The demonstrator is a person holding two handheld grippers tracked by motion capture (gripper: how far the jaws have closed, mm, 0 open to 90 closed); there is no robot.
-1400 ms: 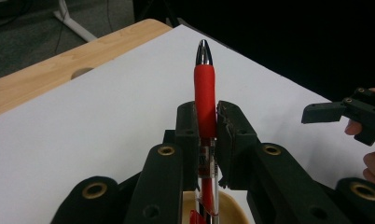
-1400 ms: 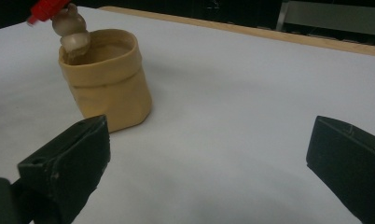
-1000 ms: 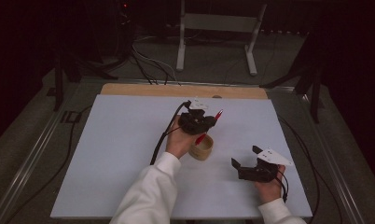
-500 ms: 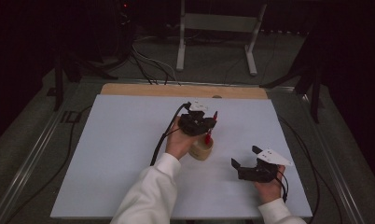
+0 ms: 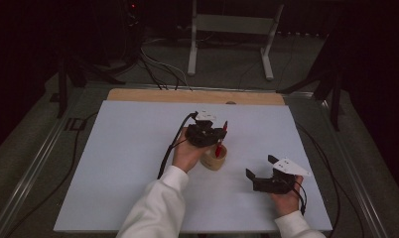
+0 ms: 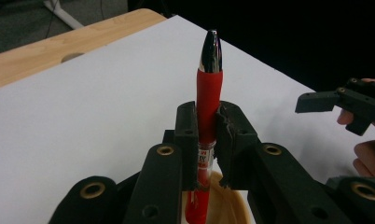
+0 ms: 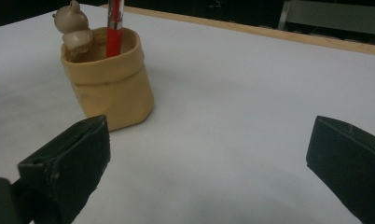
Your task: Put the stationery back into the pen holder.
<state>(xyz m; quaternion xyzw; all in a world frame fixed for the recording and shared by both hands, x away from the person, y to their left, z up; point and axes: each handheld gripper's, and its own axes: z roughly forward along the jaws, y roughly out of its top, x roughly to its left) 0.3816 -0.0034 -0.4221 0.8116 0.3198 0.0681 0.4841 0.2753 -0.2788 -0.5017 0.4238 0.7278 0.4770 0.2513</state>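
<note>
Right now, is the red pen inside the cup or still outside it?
Partly inside. The pen stands upright between the left gripper pads, its lower end below the rim of the cup. Whether it touches bottom, cannot tell.

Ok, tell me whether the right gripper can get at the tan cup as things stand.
Probably yes: the right gripper is open, with bare table between it and the tan cup.

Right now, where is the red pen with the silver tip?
The red pen stands upright, clamped in the left gripper, its lower end inside the tan cup at the middle of the white table in the high view.
</note>
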